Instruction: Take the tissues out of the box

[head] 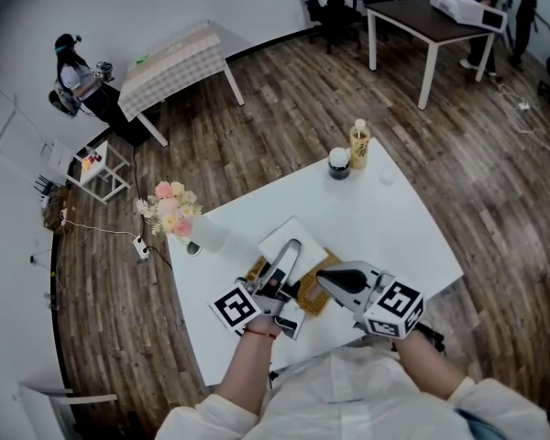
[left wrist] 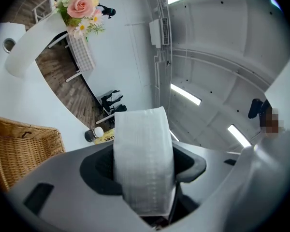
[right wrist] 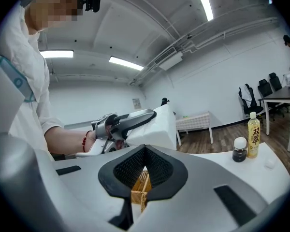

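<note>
Tissue [left wrist: 142, 153]: white sheet, stands pinched in the clenched left hand-held gripper [head: 290, 255], raised just above wicker box [left wrist: 19, 149] on tabletop [head: 385, 218]. Right hand-held gripper [right wrist: 141, 190]: clamps the wicker box's rim, near the left one.

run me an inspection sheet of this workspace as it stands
Surface: white tabletop, no stains seen.
Job's things: woven wicker tissue box near the front edge; white tissue sheet held up.
Clutter: pink flower bouquet, yellow-labelled bottle, dark white-capped jar.
Grippers: left gripper fingers shut on the tissue; right gripper fingers shut on the box's wicker rim.
Cables: white power strip with cord on the floor.
Surroundings: wood floor, checked-cloth table, dark desk, person.
</note>
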